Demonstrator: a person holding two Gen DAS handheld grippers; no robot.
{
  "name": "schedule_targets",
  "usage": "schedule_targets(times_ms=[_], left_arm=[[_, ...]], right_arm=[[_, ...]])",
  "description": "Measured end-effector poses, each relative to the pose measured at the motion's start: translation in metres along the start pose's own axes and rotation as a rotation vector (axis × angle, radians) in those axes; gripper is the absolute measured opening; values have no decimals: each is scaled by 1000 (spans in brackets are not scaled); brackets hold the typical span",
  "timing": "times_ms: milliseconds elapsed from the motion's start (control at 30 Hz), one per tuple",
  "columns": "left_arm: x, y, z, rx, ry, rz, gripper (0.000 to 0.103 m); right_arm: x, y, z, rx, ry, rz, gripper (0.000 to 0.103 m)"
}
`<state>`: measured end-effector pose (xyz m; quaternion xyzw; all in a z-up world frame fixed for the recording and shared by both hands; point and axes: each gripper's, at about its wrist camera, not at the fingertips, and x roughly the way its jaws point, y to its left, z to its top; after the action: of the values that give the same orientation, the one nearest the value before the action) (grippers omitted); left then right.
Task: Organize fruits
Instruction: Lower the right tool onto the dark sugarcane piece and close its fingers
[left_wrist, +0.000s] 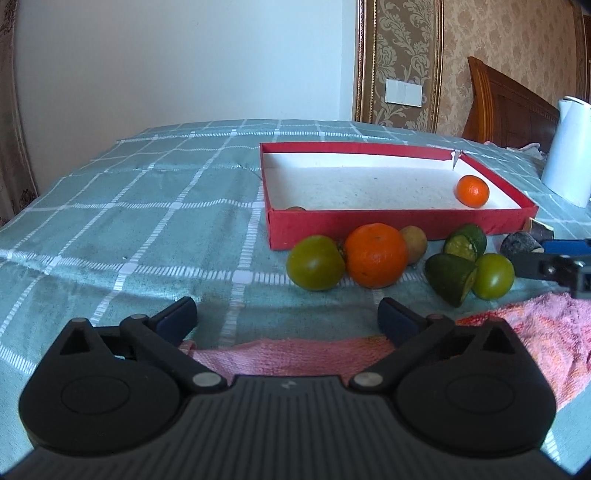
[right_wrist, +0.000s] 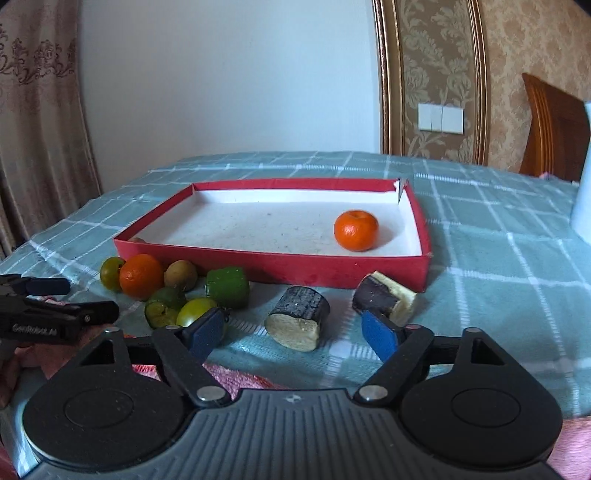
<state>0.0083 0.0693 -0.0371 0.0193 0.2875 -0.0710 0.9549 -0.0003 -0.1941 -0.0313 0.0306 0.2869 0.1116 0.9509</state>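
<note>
Stock check for you, operator, largest item first.

1. Bed (right_wrist: 498, 266), under a teal checked cover: it carries everything. Pink towel (left_wrist: 295, 356) lies directly under your left hand-held gripper.
2. Red box (right_wrist: 277, 264), white inside: straight ahead of both hand-held grippers, beyond the loose fruit. This reads as the place the fruit goes. Contents: one small orange (right_wrist: 355, 229) near its far right corner, plus a sliver of a brownish thing (left_wrist: 295, 208) just showing above the near wall at the left corner; what it is you cannot tell.
3. Large orange (left_wrist: 376, 254): outside the box, ahead of and slightly right of your left hand-held gripper (left_wrist: 288, 315).
4. Cut dark-skinned piece (right_wrist: 298, 317): outside, just ahead of your right hand-held gripper (right_wrist: 295, 332), in line with the gap between its pads. A second such piece (right_wrist: 384, 297) lies just beyond the right pad.
5. Green block-shaped piece (right_wrist: 227, 287), cut green halves (left_wrist: 448, 275), two green round fruits (left_wrist: 315, 263), brownish fruit (left_wrist: 413, 240): all outside, bunched against the box's near wall.

State of tools: left hand-held gripper spread wide, nothing between the pads. Right hand-held gripper spread, gripping nothing.

Progress, as a judgement: barely started. One, perhaps two, items boxed; about nine left on the bed.
</note>
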Motion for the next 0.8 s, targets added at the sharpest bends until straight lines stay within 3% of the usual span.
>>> schedule_targets(times_ms=[267, 300, 367, 533, 800], left_arm=[[2, 3, 1, -3, 1, -8, 103], [2, 2, 1, 0, 3, -6, 103], [2, 2, 1, 3, 3, -5, 103], [2, 2, 1, 0, 1, -10, 103], [2, 2, 0, 0, 1, -10, 103]], right_arm=[[16, 8, 3, -34, 41, -53, 74], [17, 9, 4, -29, 43, -45, 69], [21, 10, 5, -29, 57, -39, 52], [21, 8, 6, -19, 52, -62, 42], [21, 6, 6, 0, 50, -63, 40]])
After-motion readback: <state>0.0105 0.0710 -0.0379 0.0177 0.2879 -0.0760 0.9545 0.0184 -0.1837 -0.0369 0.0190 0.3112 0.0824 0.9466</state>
